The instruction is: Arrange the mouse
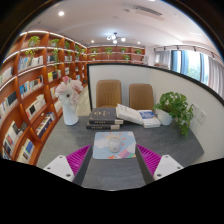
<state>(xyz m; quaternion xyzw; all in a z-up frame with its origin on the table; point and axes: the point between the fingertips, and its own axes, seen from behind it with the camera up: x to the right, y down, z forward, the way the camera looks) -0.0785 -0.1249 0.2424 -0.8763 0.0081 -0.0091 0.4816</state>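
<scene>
No mouse is seen on the table [160,150]; the gripper [113,166], jaws released and empty, should be swept to find it.

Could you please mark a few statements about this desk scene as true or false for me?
1. The tissue box lies between the gripper fingers. True; the gripper is open.
2. A vase of flowers stands beside the stacked books. True.
3. The potted plant stands on the bookshelf. False; it stands on the desk.
4. The gripper holds a mouse. False; no mouse is visible.
5. Two chairs stand behind the desk. True.
</scene>
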